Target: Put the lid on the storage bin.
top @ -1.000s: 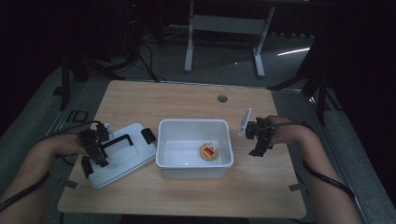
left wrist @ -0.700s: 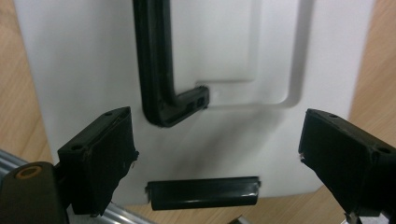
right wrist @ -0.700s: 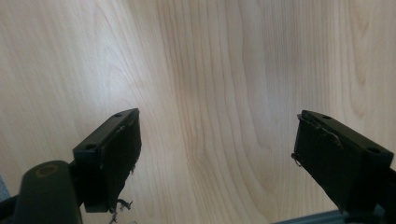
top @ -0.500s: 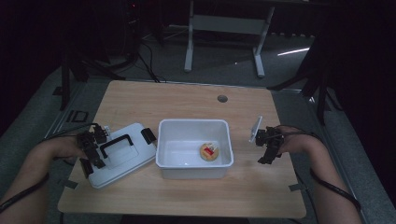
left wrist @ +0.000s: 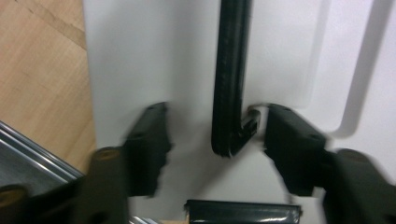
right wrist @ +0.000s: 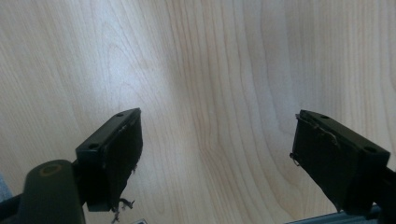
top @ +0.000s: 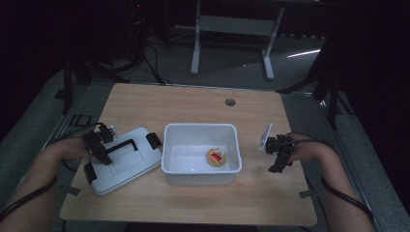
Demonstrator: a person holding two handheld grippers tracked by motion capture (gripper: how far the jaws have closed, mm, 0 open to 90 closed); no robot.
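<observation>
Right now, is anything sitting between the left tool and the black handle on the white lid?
Nothing visible does. The left tool has been closing, and the black handle of the white lid stands between its jaws with one pad near the handle's corner. Bare lid surface lies in the other gap.

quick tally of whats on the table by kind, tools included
white plastic bin: 1
white lid with black handle: 1
round food item in the bin: 1
left tool, jaws either side of the handle, just been closing: 1
right tool, open over bare table: 1
total: 5
</observation>
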